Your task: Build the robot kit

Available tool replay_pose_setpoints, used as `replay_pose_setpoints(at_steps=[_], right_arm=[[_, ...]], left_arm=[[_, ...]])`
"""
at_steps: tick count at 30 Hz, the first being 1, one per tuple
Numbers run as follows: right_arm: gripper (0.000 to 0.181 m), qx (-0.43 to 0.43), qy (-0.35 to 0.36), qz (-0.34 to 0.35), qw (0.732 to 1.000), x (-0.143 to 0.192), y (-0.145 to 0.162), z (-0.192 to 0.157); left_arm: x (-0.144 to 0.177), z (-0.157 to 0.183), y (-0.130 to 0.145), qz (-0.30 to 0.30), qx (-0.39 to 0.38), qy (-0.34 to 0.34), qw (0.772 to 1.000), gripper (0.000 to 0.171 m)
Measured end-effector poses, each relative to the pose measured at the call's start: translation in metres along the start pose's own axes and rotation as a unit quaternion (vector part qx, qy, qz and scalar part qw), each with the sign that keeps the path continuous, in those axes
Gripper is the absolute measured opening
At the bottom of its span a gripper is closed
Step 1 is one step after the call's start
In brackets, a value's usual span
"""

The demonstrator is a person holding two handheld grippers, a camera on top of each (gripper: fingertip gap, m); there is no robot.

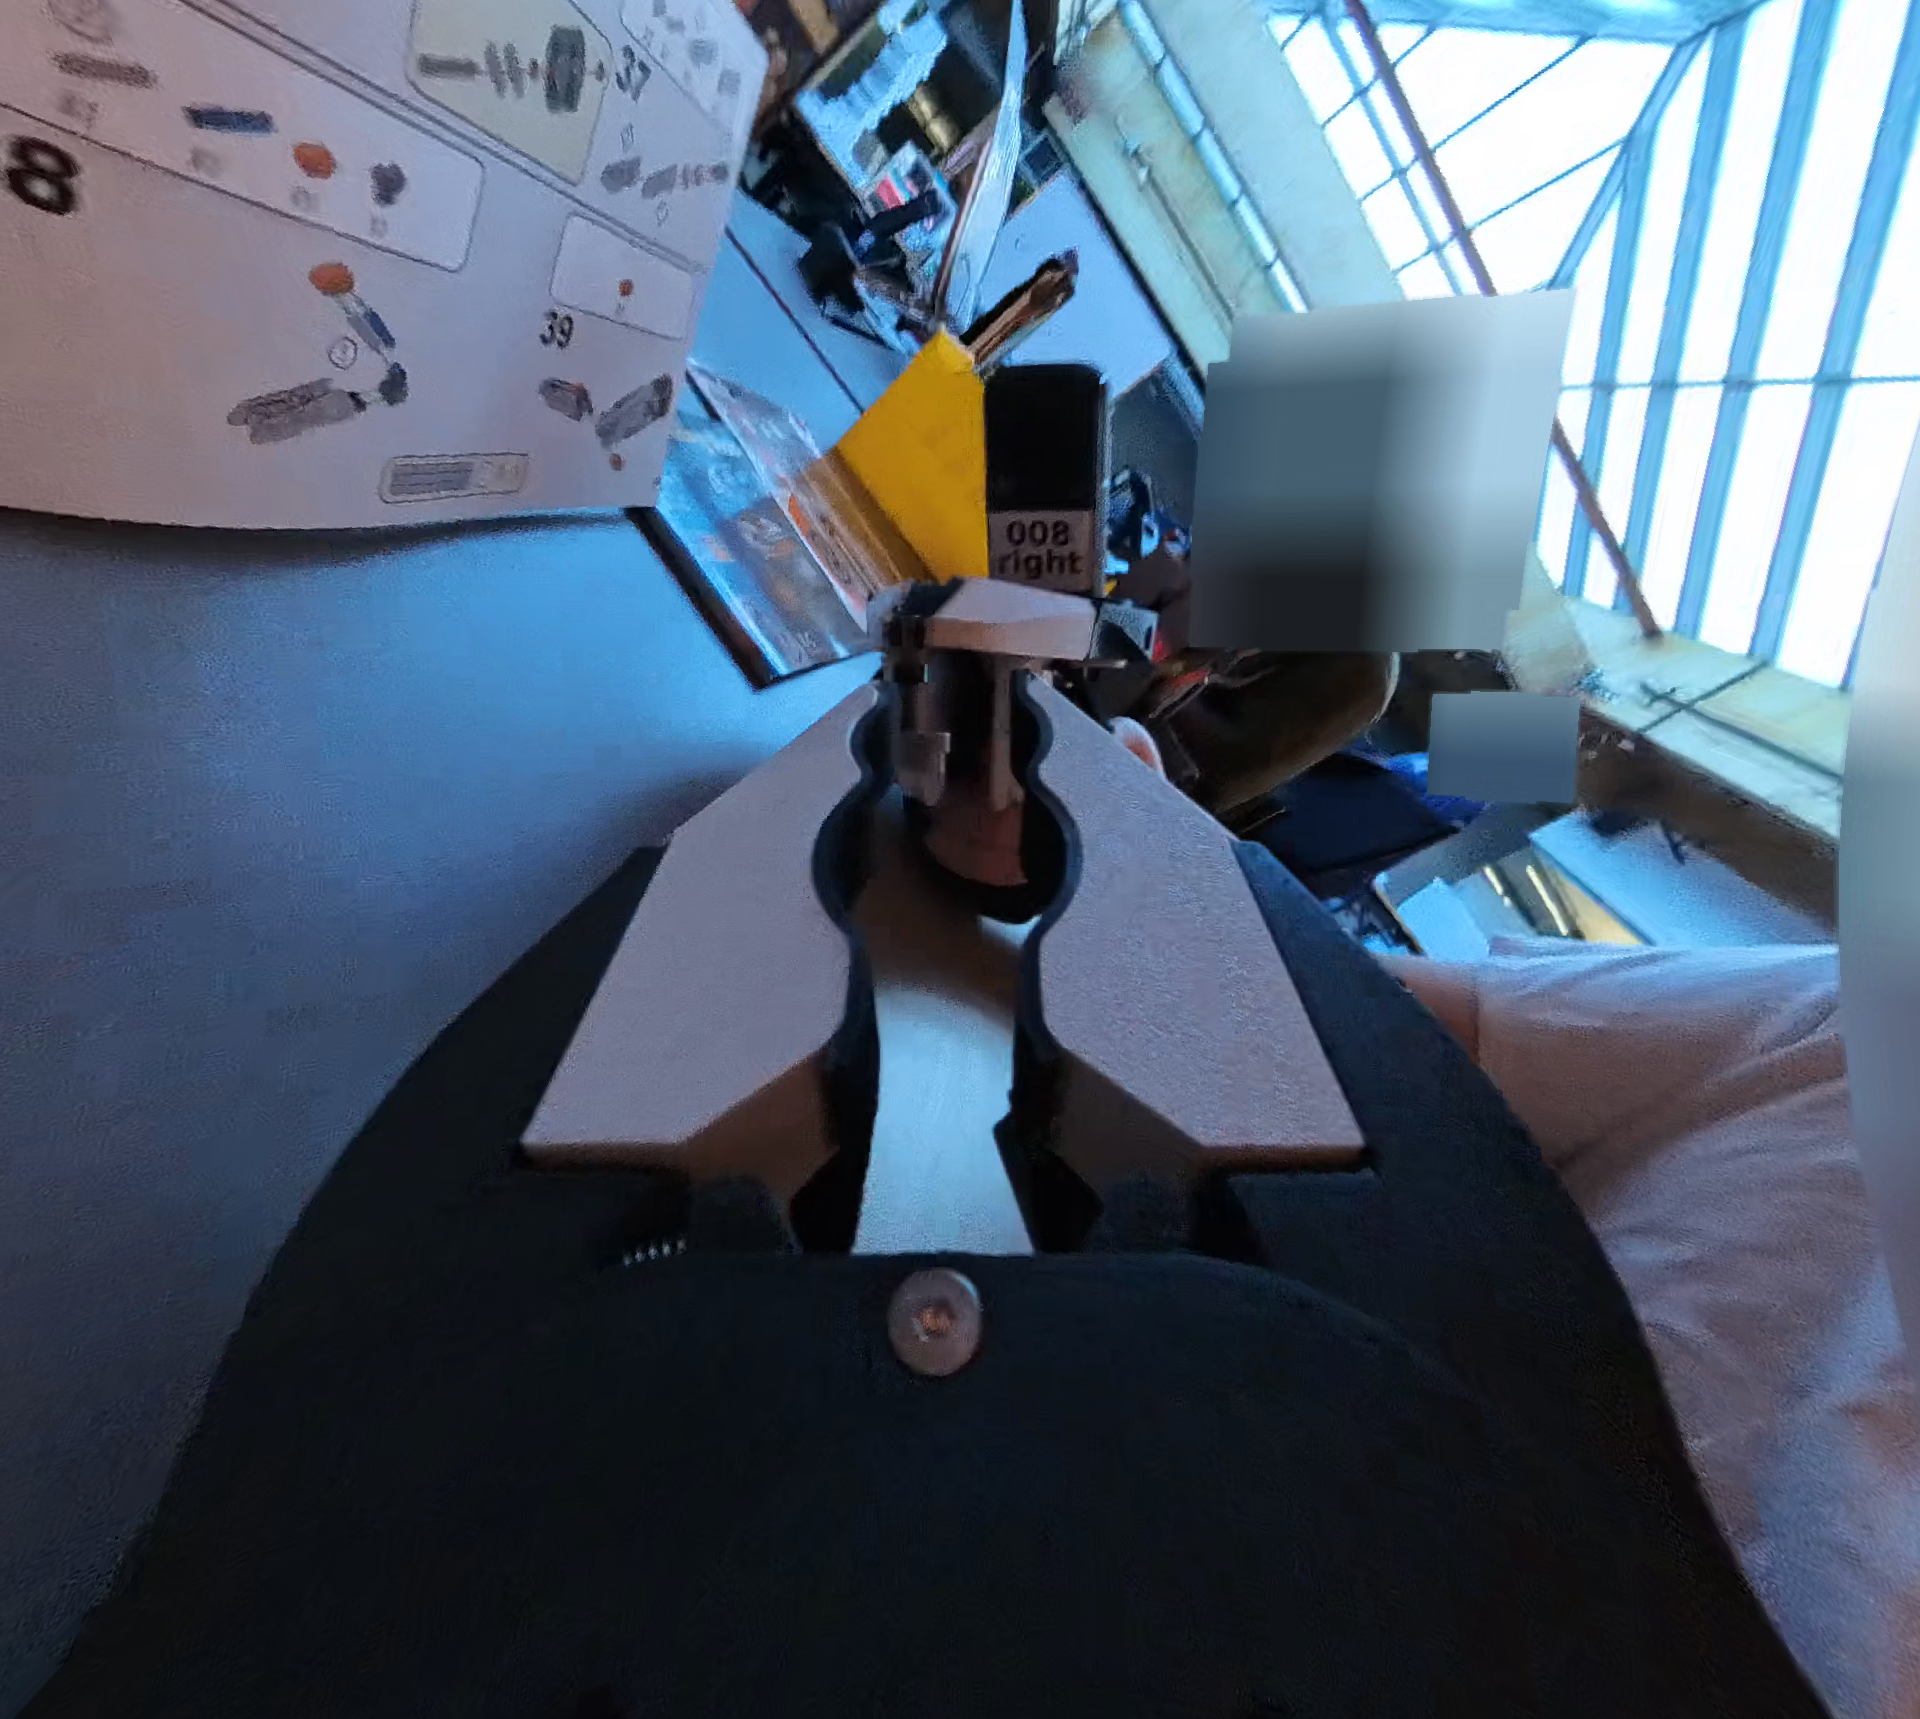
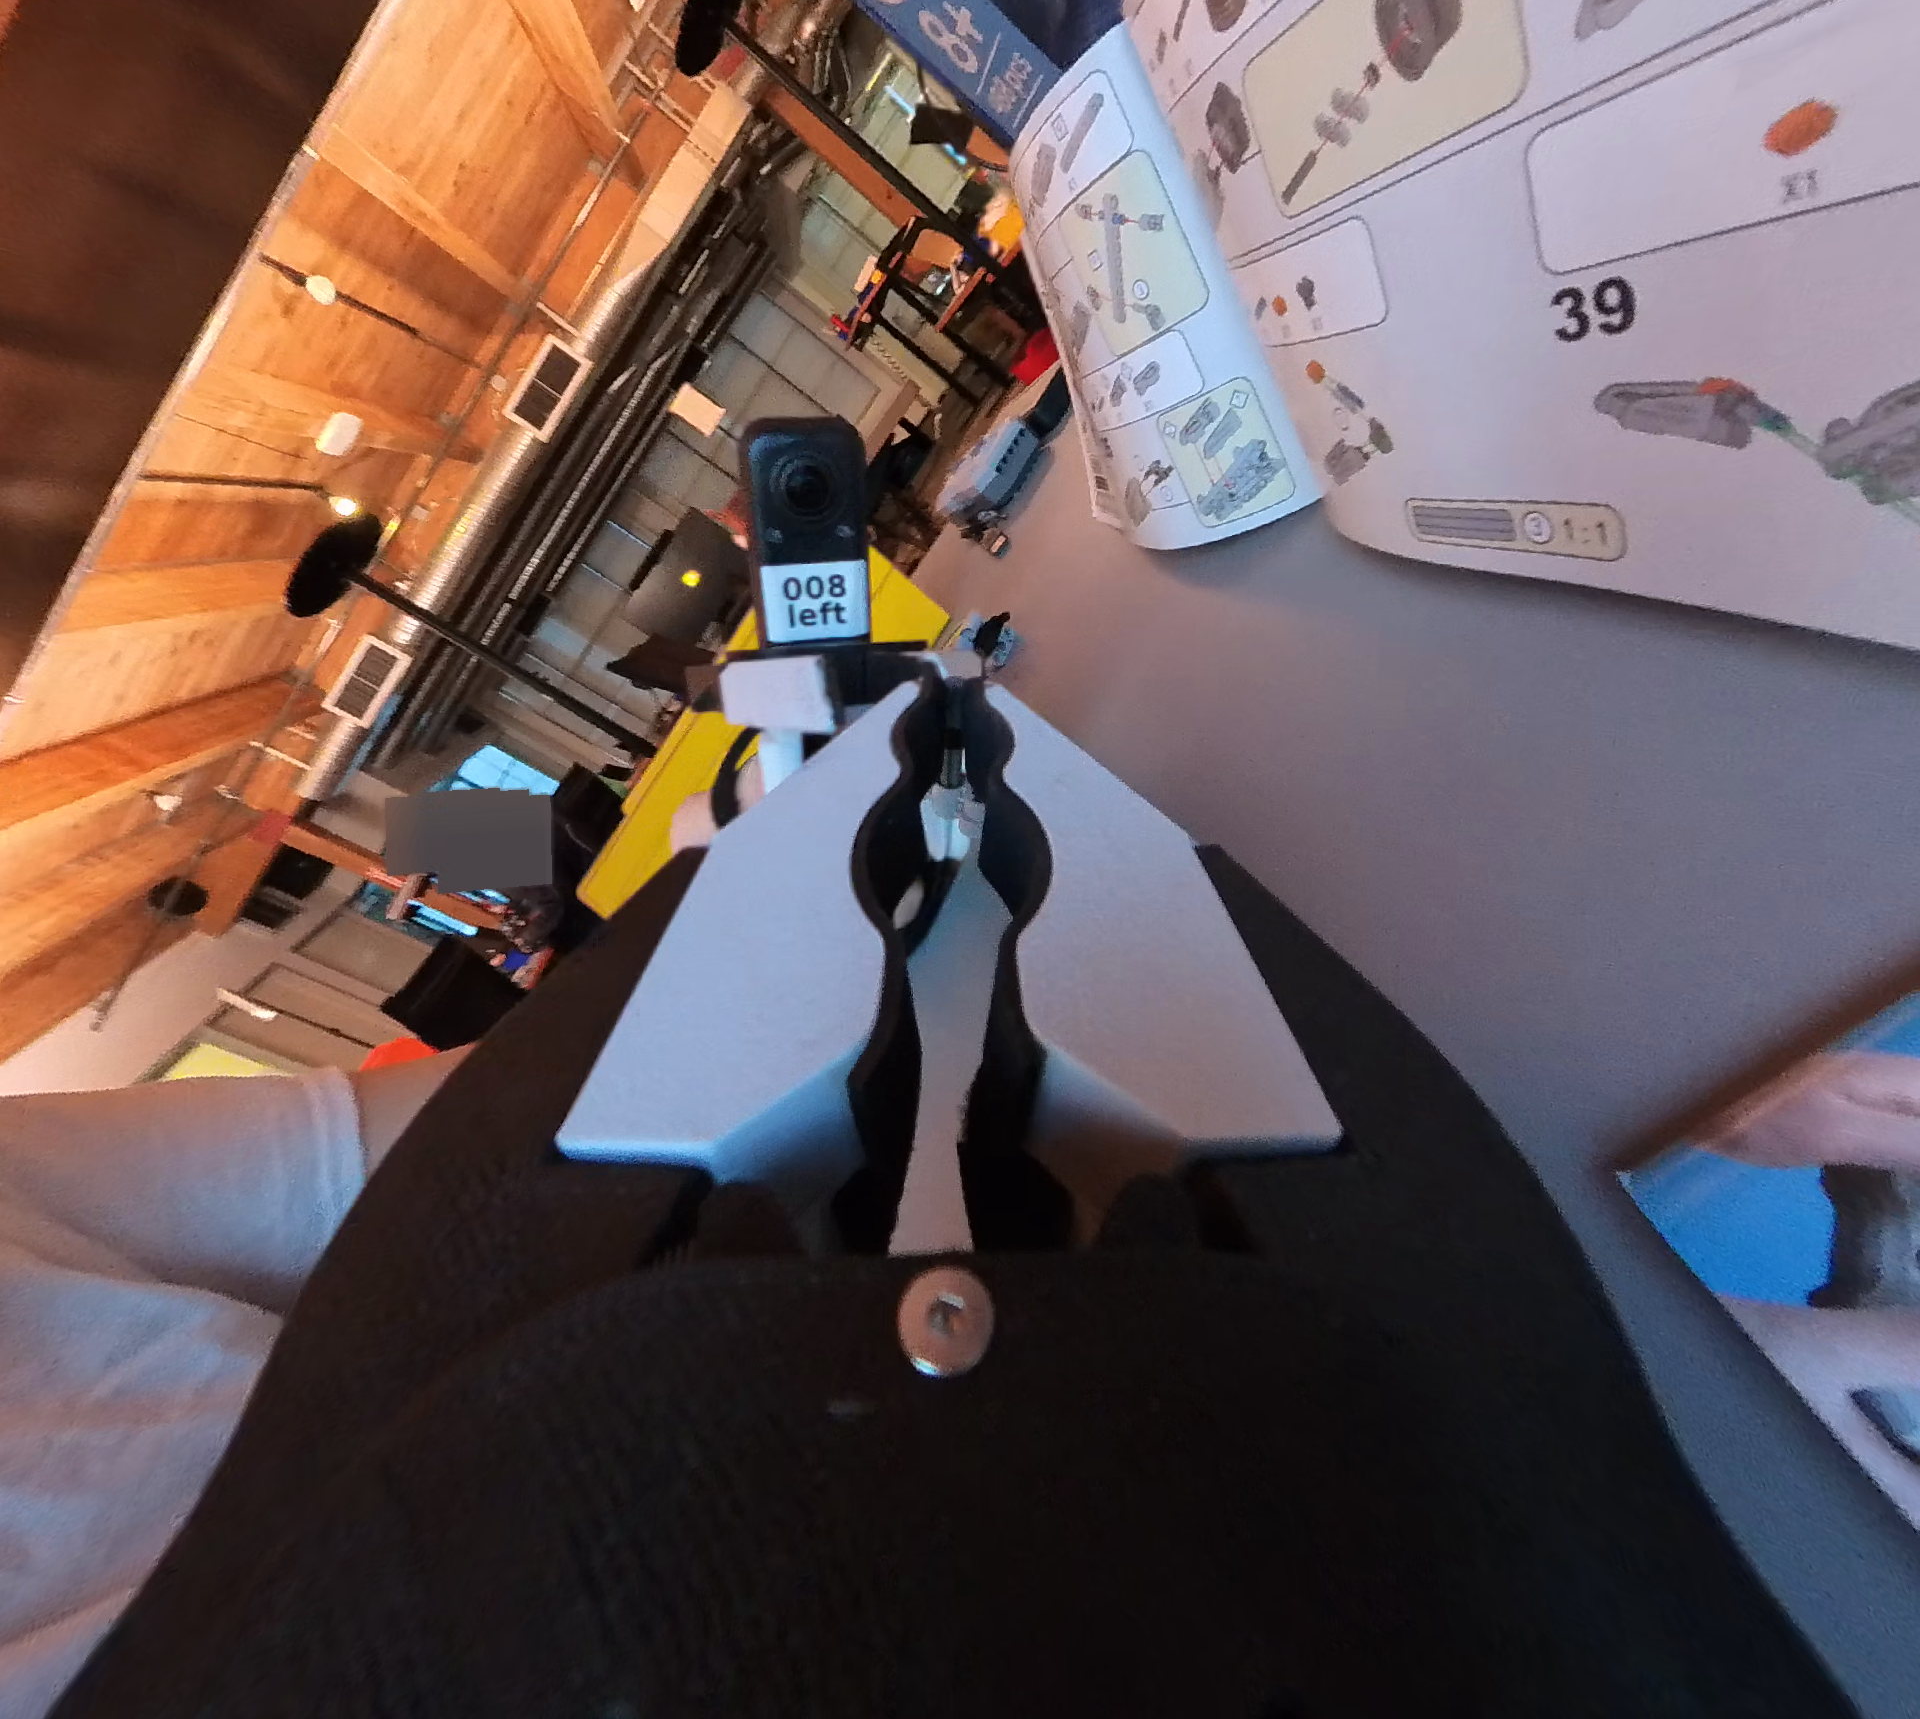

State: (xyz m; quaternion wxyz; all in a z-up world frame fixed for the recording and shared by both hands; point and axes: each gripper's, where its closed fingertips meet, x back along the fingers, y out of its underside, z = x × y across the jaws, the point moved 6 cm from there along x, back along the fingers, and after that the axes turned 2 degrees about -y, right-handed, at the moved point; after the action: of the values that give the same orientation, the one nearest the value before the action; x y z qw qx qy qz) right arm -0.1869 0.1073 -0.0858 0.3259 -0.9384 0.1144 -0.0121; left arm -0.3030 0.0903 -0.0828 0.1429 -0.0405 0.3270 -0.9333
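My left gripper (image 1: 951,687) and my right gripper (image 2: 951,687) meet tip to tip above a grey table (image 1: 312,890). In the left wrist view, the left jaws are nearly closed on a small grey pin-like part (image 1: 920,734). The right gripper (image 1: 1003,625) faces it end-on, with its black camera (image 1: 1044,443) above. In the right wrist view, the right jaws are closed on a thin black and white axle piece (image 2: 951,776). The left gripper (image 2: 790,693) shows opposite, under its camera (image 2: 805,495). How the two parts join is hidden by the fingers.
An open building-instruction booklet (image 1: 312,163) lies on the table; it also shows in the right wrist view (image 2: 1558,215). A yellow box (image 1: 914,464) stands behind the grippers. A printed box (image 1: 748,537) lies nearby. A person's hand (image 2: 1829,1119) rests on a blue sheet at the right. A pale sleeve (image 1: 1662,1150) is close. My two grippers' fingertips are within a few centimetres of each other.
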Motion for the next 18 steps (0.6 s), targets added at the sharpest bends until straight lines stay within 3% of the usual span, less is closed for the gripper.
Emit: replay_pose_setpoints(at_steps=[6, 10, 18], right_arm=[[0.003, 0.008, -0.008, -0.027, 1.000, -0.006, 0.006, -0.003], [0.003, 0.002, -0.014, -0.028, 1.000, -0.006, 0.007, -0.003], [0.002, -0.015, -0.016, -0.024, 0.999, -0.005, 0.006, -0.003]], left_arm=[[-0.001, 0.000, 0.000, -0.030, -0.066, -0.050, 0.996, 0.024], [-0.006, 0.000, 0.005, -0.045, -0.073, -0.049, 0.995, 0.006], [-0.008, 0.000, 0.006, -0.057, -0.076, -0.056, 0.994, 0.005]])
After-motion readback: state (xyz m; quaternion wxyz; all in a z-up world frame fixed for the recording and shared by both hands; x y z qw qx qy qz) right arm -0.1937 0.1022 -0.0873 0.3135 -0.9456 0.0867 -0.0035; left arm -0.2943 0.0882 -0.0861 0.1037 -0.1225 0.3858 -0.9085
